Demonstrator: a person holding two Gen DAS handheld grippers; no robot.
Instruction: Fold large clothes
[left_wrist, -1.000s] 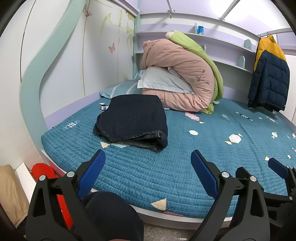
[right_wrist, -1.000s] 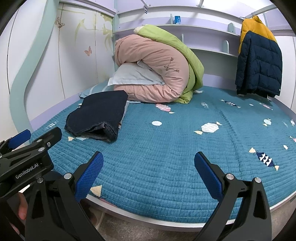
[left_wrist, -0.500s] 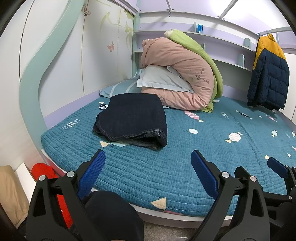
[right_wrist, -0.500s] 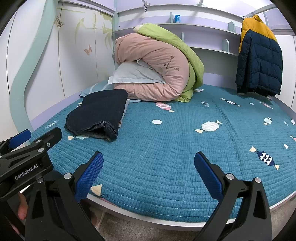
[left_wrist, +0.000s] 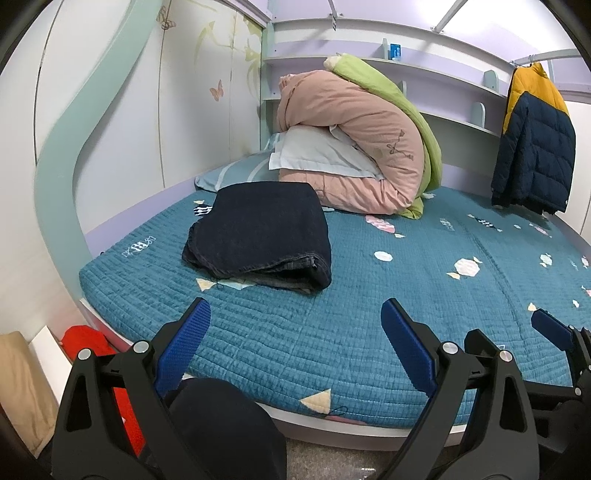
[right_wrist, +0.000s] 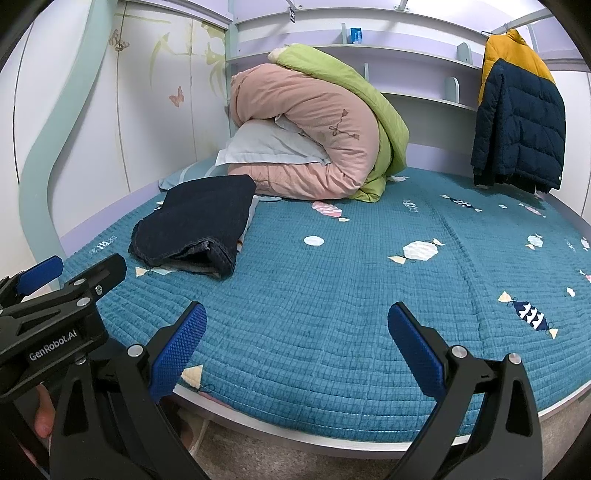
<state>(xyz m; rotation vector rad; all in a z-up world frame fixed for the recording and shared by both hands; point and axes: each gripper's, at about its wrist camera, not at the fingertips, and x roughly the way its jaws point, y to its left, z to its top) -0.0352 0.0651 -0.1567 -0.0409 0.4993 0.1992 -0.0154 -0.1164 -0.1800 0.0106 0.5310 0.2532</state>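
Jeans (left_wrist: 258, 236) beyond both spread tongs (left_wrist: 295, 332)

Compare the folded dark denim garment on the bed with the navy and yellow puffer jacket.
The folded dark denim garment lies flat on the teal quilted bed cover; the navy and yellow puffer jacket hangs unfolded at the far right. The denim garment is one dark colour, the jacket two-toned. The denim looks flat and woven, the jacket puffy and quilted. Neither is held.

Counted on the bed (left_wrist: 369, 332): one folded dark garment (left_wrist: 258, 236), one rolled pink-and-green duvet (left_wrist: 362, 147), two pillows (left_wrist: 317, 155). One hung jacket (left_wrist: 532, 147). Two grippers, left (left_wrist: 295, 343) and right (right_wrist: 295, 343), are seen.
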